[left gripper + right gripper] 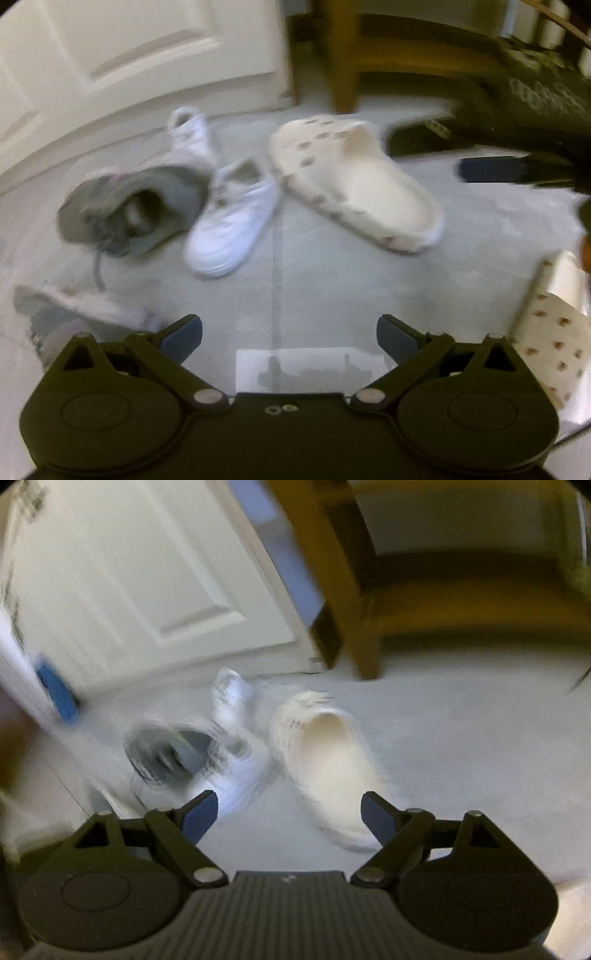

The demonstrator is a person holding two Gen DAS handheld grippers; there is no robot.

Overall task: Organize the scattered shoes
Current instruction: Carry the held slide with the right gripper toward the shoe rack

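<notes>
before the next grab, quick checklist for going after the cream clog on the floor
1. Right gripper open, nothing between its pads: ok.
2. Left gripper open and empty: ok.
3. Cream clog lies apart from the white sneaker, opening up: ok.
4. Bare floor on the clog's far side: ok.
5. Second clog paired beside the first: not ok.
6. Exact gripper alignment over the clog: cannot tell, pictures blurred.

Cream clog [354, 184], white sneaker [232, 225], grey sneaker [129, 210] scattered on floor, sneakers touching.
</notes>
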